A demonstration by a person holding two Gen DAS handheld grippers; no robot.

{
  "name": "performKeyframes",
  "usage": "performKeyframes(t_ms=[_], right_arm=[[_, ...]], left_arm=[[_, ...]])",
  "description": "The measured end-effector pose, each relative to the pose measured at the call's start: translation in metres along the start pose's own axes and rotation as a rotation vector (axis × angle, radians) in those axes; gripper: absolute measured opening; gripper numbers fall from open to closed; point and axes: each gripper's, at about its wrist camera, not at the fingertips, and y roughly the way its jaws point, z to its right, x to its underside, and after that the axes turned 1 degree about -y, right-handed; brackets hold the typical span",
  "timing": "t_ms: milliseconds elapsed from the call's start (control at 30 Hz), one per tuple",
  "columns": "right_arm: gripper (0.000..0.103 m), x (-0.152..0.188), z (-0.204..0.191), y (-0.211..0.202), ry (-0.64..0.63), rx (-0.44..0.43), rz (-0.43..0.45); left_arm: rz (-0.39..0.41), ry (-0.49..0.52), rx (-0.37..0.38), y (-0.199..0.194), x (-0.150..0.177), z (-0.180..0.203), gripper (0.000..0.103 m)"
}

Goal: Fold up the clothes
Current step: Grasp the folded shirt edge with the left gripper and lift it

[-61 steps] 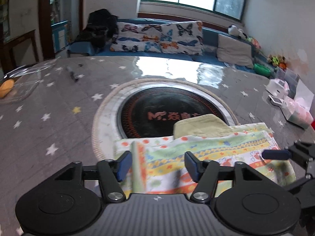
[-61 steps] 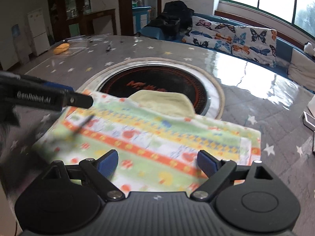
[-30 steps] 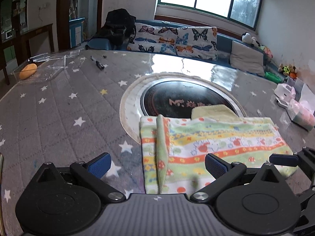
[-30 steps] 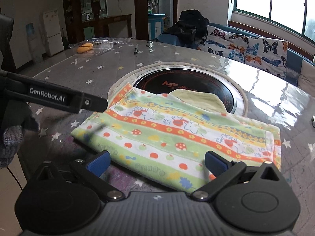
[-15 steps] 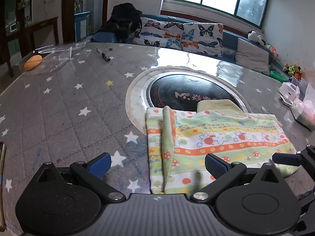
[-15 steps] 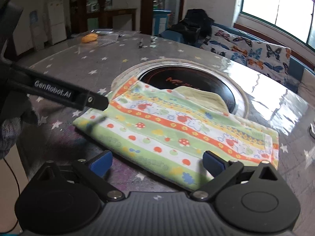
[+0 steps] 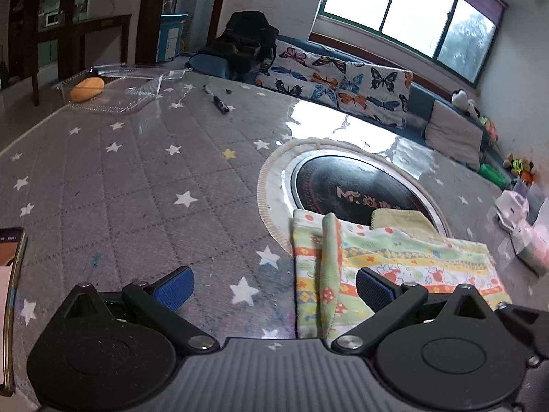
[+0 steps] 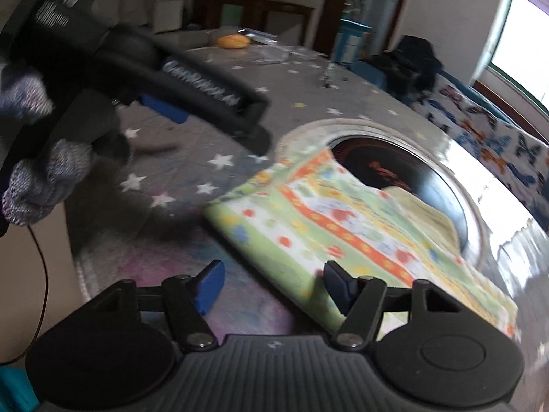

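The left gripper (image 7: 272, 286) hangs wide apart over the counter (image 7: 137, 178), its right pad just above the cloth's (image 7: 394, 261) near left part. The cloth lies folded flat, a narrow ridge raised along its left side, its far edge lapping the round black hob (image 7: 353, 189). Far left sit a clear tray (image 7: 113, 92) with an orange fruit (image 7: 86, 89) and a pen (image 7: 216, 99).
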Motion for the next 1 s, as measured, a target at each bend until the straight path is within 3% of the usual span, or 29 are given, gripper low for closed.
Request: performKeyframes(t_ms=[100,267,567,933,1000], right_arm=[[0.063,-0.005,-0.013,0.007,-0.076,0.011,0.007],[0.053,-0.013,-0.025,0.016,-0.162,0.020,0.011],[0.018,-0.016,-0.015,0.020,-0.126,-0.020,0.030],[0.012,-0.019,0.016,0.003,0.010,-0.079,0.093],[0.011,-0.019,0.021,-0.001,0.022,-0.080,0.102]], left_arm=[[-0.019,-0.030,0.027,0.001,-0.001,-0.006,0.098],[-0.047,-0.068,0.065,0.005,-0.002,-0.010,0.098],[-0.125,-0.194,0.141,0.018,-0.003,-0.012,0.099],[-0.200,-0.319,0.219,0.032,-0.003,-0.007,0.097],[-0.214,-0.323,0.226,0.037,-0.004,-0.003,0.091]])
